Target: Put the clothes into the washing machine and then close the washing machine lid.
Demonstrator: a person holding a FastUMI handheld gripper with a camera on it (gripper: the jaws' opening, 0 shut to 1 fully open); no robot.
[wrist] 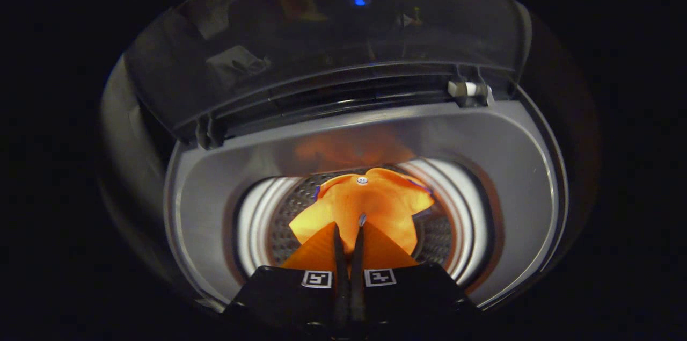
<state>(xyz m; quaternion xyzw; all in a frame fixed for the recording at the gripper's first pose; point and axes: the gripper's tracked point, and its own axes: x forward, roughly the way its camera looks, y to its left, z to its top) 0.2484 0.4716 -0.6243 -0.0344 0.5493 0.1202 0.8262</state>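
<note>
The hand-held gripper pinches a fold of the orange garment over the washing machine drum; soft, light cloth, likely to drape wherever gripped.

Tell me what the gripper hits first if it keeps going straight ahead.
The gripper, shut on the orange garment, points down into the washing machine's drum. Beyond the garment, probably the drum's perforated inside; depth is unclear.
</note>
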